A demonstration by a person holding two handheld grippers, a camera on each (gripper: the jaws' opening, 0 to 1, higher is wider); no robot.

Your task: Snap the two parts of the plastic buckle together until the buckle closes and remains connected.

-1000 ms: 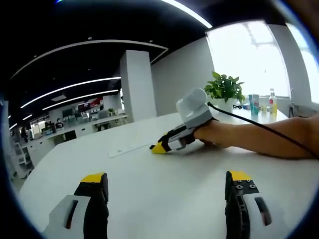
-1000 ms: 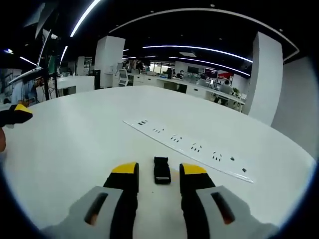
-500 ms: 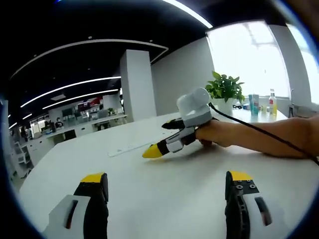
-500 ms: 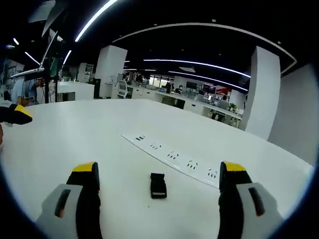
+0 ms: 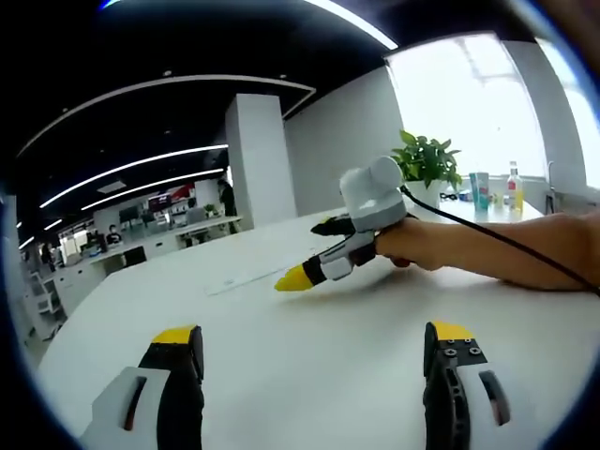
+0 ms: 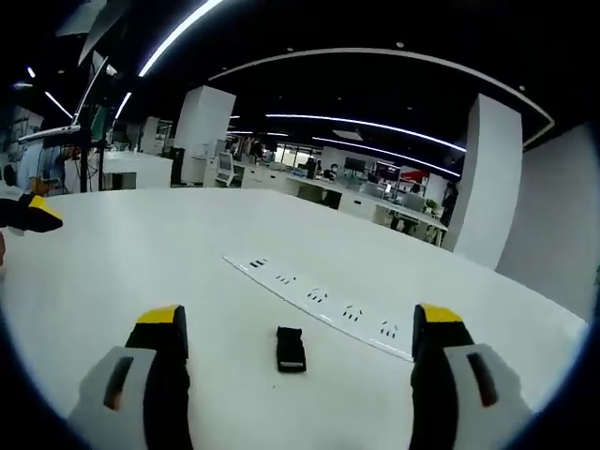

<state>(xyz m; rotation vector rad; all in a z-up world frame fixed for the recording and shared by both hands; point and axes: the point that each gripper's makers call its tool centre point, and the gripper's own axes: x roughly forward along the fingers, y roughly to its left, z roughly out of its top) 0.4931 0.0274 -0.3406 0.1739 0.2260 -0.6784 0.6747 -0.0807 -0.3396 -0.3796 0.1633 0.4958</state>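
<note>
A small black plastic buckle (image 6: 291, 349) lies flat on the white table (image 6: 141, 262) as one piece, in the right gripper view. My right gripper (image 6: 300, 317) stands open, its yellow-tipped jaws wide apart on either side of the buckle and not touching it. In the left gripper view the right gripper (image 5: 309, 253) comes in from the right, held by a hand and lifted a little off the table. My left gripper (image 5: 313, 336) is open with nothing between its jaws. One yellow fingertip (image 6: 37, 212) of the left gripper shows at the left edge.
A long white power strip (image 6: 314, 298) lies just beyond the buckle. A potted plant (image 5: 424, 164) and bottles (image 5: 511, 192) stand at the table's far end by the window. The person's forearm (image 5: 506, 262) rests along the table's right side. Office desks stand behind.
My right gripper's jaws have spread wide, from close beside the buckle, leaving it on the table. The right gripper then rose and drew back a little. My left gripper has stayed put.
</note>
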